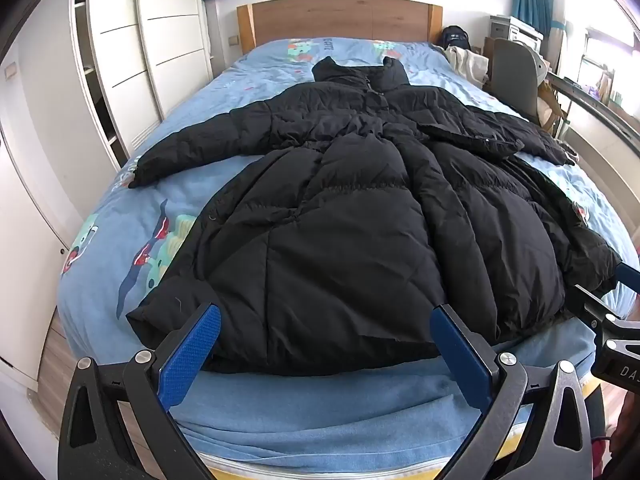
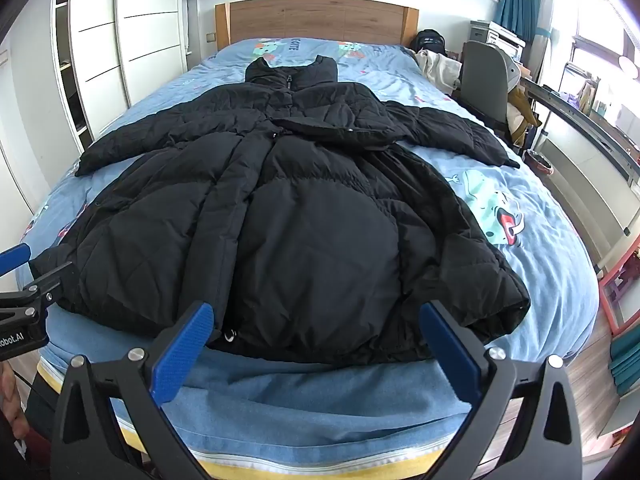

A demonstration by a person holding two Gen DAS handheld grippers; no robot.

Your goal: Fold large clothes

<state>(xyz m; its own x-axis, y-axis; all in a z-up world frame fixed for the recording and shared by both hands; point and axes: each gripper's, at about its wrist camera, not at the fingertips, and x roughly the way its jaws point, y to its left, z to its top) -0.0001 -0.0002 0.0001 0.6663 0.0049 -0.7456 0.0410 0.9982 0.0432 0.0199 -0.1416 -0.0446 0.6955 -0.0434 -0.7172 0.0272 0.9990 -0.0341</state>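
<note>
A long black puffer coat [image 1: 344,216] lies spread flat on the bed [image 1: 120,240], collar toward the headboard, sleeves out to both sides, hem at the near edge. It also shows in the right wrist view [image 2: 304,216]. My left gripper [image 1: 326,326] is open and empty, its blue pads [image 1: 188,356] just short of the hem's left part. My right gripper [image 2: 316,324] is open and empty just short of the hem's right part. Each gripper shows at the edge of the other's view: the right one [image 1: 616,320], the left one [image 2: 24,300].
The bed has a blue cartoon-print cover [image 2: 540,240] and a wooden headboard [image 1: 340,18]. White wardrobes [image 1: 132,60] stand along the left. A grey chair [image 2: 486,76], a backpack, clutter and a desk line the right side. Wooden floor lies at both sides.
</note>
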